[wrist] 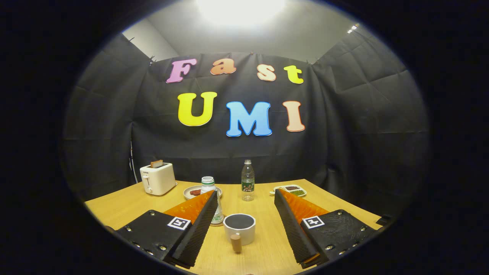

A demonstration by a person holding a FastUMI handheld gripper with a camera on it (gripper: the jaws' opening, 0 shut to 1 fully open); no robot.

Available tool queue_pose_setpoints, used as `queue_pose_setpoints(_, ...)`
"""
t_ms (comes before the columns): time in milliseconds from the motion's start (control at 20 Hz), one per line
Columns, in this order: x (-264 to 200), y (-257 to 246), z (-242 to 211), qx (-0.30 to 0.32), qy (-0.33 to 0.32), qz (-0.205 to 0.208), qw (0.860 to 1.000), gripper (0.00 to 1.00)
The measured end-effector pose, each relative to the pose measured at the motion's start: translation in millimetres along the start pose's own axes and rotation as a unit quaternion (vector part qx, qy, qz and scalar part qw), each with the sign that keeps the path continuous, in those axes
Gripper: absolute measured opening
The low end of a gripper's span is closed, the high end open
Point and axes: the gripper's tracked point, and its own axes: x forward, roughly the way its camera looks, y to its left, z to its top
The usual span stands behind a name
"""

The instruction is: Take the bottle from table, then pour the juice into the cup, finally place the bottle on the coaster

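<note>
Two bottles on the wooden table (114, 214): a clear water bottle (248, 180) far back, and a white juice bottle (209, 185) with a green-rimmed cap, half hidden behind one finger, seemingly on a coaster (217, 224). Gripper (246, 198) spread wide, holding nothing. White cup (239, 228) sits between the fingers. Likely step: reaching. Swing toward the juice bottle, centre its body between the fingers, and avoid nudging the cup.

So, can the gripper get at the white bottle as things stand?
Probably, after a shift left. The gripper is open, but the white bottle stands partly behind its left finger, not between the fingers. The cup sits between them, close beside the bottle, and could get knocked.
</note>
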Motion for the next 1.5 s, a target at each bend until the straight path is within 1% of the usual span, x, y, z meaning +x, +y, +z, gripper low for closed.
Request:
queue_pose_setpoints(250, 40, 48, -14, -0.003, 0.012, 0.011, 1.000, 0.91)
queue_pose_setpoints(400, 71, 65, -31, -0.005, 0.028, 0.005, 1.000, 0.91)
queue_pose_setpoints(600, 109, 76, -56, -0.008, 0.051, -0.004, 0.999, 0.91)
queue_pose_setpoints(800, 142, 85, -79, 0.005, 0.067, -0.004, 0.998, 0.91)
queue_pose_setpoints(950, 156, 87, -96, -0.002, 0.087, -0.006, 0.996, 0.91)
queue_pose_setpoints(1200, 177, 95, -111, 0.004, 0.093, 0.007, 0.996, 0.91)
queue_pose_setpoints(1350, 185, 93, -117, -0.009, 0.096, 0.000, 0.995, 0.90)
queue_pose_setpoints(1500, 191, 87, -120, -0.013, 0.094, -0.013, 0.995, 0.83)
